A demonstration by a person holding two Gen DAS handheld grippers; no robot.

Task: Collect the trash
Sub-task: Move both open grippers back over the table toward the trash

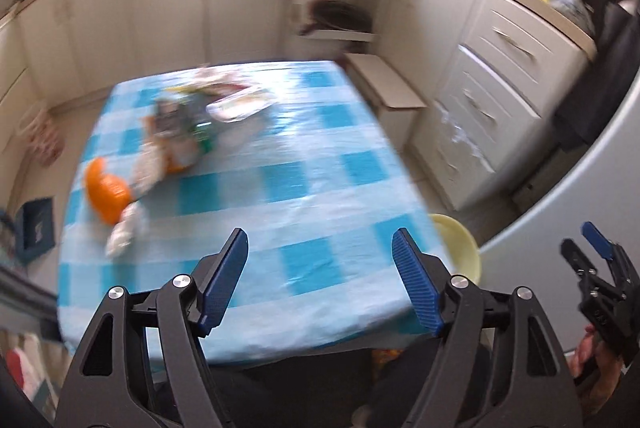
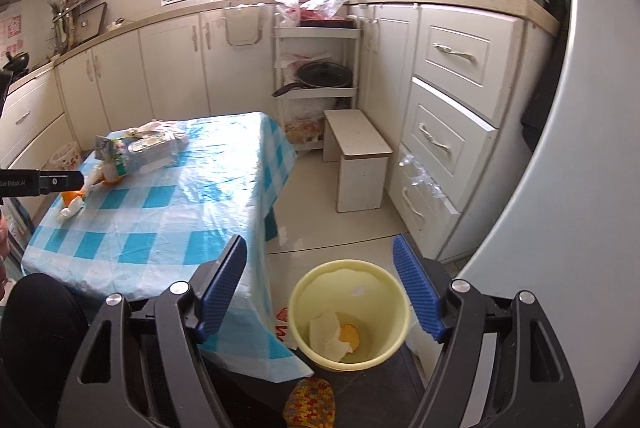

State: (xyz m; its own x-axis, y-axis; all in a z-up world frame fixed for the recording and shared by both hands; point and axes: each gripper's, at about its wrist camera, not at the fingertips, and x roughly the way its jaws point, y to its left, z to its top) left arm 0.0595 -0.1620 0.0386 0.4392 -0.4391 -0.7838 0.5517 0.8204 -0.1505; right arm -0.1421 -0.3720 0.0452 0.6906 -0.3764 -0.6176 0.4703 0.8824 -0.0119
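Above the checked table (image 1: 304,196), both grippers, left gripper (image 1: 320,280) and right gripper (image 2: 320,292), are held apart and empty; the heaped trash (image 1: 180,132) could be scattered by a hasty grab.

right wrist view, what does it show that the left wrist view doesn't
Only the right wrist view shows inside the yellow bucket, where white paper and an orange scrap lie, and the open right gripper from behind.

Only the left wrist view shows the open, empty left gripper from behind.

Both show the blue checked tablecloth, the trash pile on it, and the white stool.
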